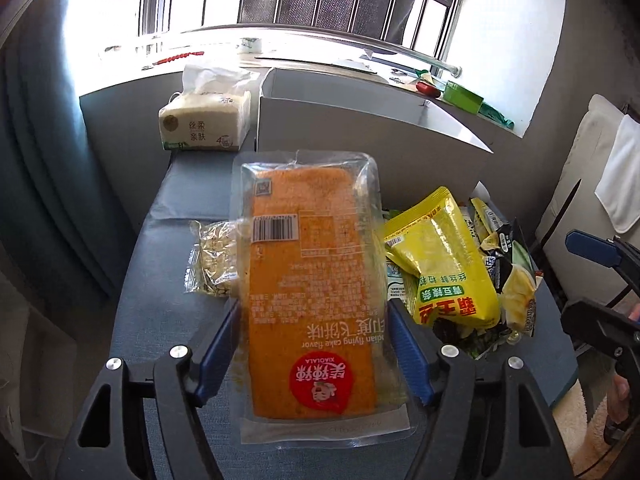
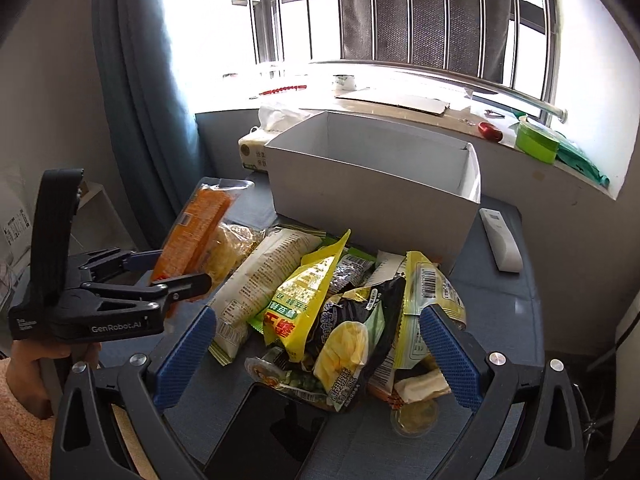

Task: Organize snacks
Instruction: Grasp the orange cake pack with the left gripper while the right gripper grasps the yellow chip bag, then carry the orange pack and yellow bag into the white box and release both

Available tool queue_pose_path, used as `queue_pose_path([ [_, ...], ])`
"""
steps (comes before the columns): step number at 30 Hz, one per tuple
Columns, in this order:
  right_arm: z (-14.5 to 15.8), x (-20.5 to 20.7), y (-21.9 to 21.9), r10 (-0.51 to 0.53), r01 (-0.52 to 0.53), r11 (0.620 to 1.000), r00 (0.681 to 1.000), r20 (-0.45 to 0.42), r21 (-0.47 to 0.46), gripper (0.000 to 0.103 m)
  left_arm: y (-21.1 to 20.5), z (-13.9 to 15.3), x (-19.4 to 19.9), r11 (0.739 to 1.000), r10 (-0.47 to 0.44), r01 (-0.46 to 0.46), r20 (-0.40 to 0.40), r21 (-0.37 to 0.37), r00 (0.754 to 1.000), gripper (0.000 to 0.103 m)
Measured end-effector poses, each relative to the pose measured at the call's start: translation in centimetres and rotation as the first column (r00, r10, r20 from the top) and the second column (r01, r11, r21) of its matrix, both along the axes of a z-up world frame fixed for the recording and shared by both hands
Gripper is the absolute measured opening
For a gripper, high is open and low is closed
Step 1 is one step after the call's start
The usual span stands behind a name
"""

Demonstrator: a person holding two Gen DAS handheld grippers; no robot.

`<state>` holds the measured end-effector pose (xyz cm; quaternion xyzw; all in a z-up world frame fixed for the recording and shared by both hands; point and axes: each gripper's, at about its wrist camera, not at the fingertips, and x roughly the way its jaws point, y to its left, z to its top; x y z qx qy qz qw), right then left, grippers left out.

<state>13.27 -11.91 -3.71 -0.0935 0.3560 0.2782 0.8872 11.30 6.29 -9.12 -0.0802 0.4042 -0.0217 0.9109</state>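
Left tongs [image 1: 316,344] clamp the orange flying-cake packet [image 1: 308,280], its long axis running straight ahead toward the white box [image 1: 360,136] just beyond its tip. Right tongs [image 2: 320,344] hang open over the snack pile [image 2: 340,312], farther from the box.

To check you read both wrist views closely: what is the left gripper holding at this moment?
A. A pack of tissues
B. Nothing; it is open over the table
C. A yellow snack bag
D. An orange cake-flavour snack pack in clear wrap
D: the left gripper has both blue fingers pressed on the sides of the orange snack pack, lifted clear of the snack pile, while the right gripper is open and empty.
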Motion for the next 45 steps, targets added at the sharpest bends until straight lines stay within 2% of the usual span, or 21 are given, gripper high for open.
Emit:
queue_pose_path([
  [2, -0.5, -0.3, 0.3, 0.01, -0.01, 1.0, 1.0, -0.005, -0.02, 0.103, 0.1, -0.4, 0.2, 1.0, -0.002, 0.002, -0.008, 0.0, 1.0, 0.076],
  [3, -0.7, -0.4, 0.4, 0.01, -0.01, 0.999, 1.0, -0.007, -0.031, 0.103, 0.2, -0.6, 0.2, 1.0, -0.006, 0.006, -0.007, 0.003, 1.0, 0.071],
  [4, -0.9, -0.5, 0.4, 0.011, -0.011, 0.999, 1.0, -0.009, -0.036, 0.103, 0.2, -0.7, 0.2, 1.0, -0.007, 0.007, -0.006, 0.015, 1.0, 0.046],
  [5, -1.0, -0.6, 0.5, 0.012, -0.013, 0.999, 1.0, -0.013, -0.037, 0.103, 0.3, -0.9, 0.3, 1.0, -0.003, 0.003, -0.017, 0.026, 1.0, 0.013],
  [7, -1.1, -0.8, 0.4, 0.013, -0.014, 0.999, 1.0, -0.023, -0.03, 0.103, 0.8, -1.3, 0.5, 1.0, -0.003, 0.003, -0.058, -0.002, 0.998, 0.005],
  [9, -1.2, -0.8, 0.4, 0.016, -0.017, 0.999, 0.999, -0.029, -0.032, 0.103, 1.2, -1.5, 0.1, 1.0, -0.007, 0.006, -0.065, -0.021, 0.998, 0.005],
  [10, -1.2, -0.9, 0.5, 0.015, -0.016, 0.999, 1.0, -0.026, -0.037, 0.103, 1.4, -1.5, -0.2, 1.0, 0.005, -0.006, -0.055, -0.03, 0.998, 0.01],
  [12, -1.3, -1.1, 0.5, 0.018, -0.019, 0.999, 1.0, -0.02, -0.04, 0.103, 1.6, -1.3, -0.8, 0.998, 0.008, -0.01, -0.04, -0.06, 0.999, 0.041],
  [13, -1.3, -1.1, 0.4, 0.015, -0.016, 0.999, 1.0, -0.023, -0.038, 0.103, 1.5, -1.2, -1.0, 0.998, 0.016, -0.018, -0.039, -0.06, 0.999, 0.073],
  [14, -1.4, -1.1, 0.4, 0.013, -0.013, 0.999, 1.0, -0.028, -0.033, 0.103, 1.2, -1.0, -1.1, 0.998, 0.025, -0.026, -0.034, -0.05, 0.999, 0.094],
  [15, -1.5, -1.1, 0.4, 0.013, -0.013, 1.0, 0.999, -0.035, -0.027, 0.103, 0.8, -0.7, -1.1, 0.999, 0.023, -0.023, -0.016, -0.038, 1.0, 0.098],
  [18, -1.6, -1.5, 0.4, 0.014, -0.015, 1.0, 0.999, -0.042, -0.017, 0.103, -1.0, -0.3, -0.2, 1.0, 0.009, -0.008, -0.014, 0.005, 1.0, 0.098],
  [24, -1.7, -2.7, -0.4, -0.011, 0.01, 1.0, 1.0, -0.027, -0.025, 0.103, -6.2, -1.9, 2.1, 0.976, -0.033, 0.052, -0.094, 0.209, 0.995, 0.098],
  [25, -1.7, -2.9, -0.7, -0.015, 0.014, 1.0, 1.0, -0.028, -0.026, 0.103, -6.7, -2.2, 2.2, 0.972, -0.043, 0.064, -0.096, 0.225, 0.994, 0.091],
  [26, -1.7, -3.1, -1.0, -0.019, 0.018, 0.999, 0.999, -0.028, -0.026, 0.103, -6.9, -2.2, 2.1, 0.973, -0.056, 0.074, -0.088, 0.218, 0.995, 0.07],
  [27, -1.7, -3.1, -1.3, -0.023, 0.023, 0.999, 0.999, -0.03, -0.026, 0.103, -6.8, -2.1, 2.0, 0.976, -0.051, 0.068, -0.086, 0.206, 0.995, 0.062],
  [28, -1.8, -3.2, -1.5, -0.03, 0.029, 0.999, 0.999, -0.031, -0.027, 0.103, -6.6, -2.0, 1.9, 0.979, -0.038, 0.055, -0.088, 0.196, 0.995, 0.059],
  [33, -1.8, -3.0, -2.2, -0.046, 0.045, 0.999, 0.998, -0.038, -0.013, 0.103, -5.4, -0.7, 0.4, 0.987, -0.038, 0.046, -0.054, 0.152, 0.998, 0.058],
  [37, -1.6, -2.3, -1.7, -0.04, 0.04, 0.999, 0.998, -0.041, -0.009, 0.103, -3.8, 0.9, -2.1, 0.995, -0.024, 0.024, 0.006, 0.101, 1.0, 0.058],
  [42, -1.5, 0.5, 1.4, 0.001, -0.003, 0.999, 0.999, -0.039, -0.054, 0.103, -0.9, 3.3, -6.2, 0.999, 0.034, -0.034, 0.108, -0.004, 0.994, 0.058],
  [45, -2.0, 3.3, 4.1, 0.018, -0.023, 0.993, 0.999, -0.044, -0.113, 0.103, 0.4, 4.2, -7.7, 0.998, 0.059, -0.057, 0.15, -0.021, 0.987, 0.058],
])
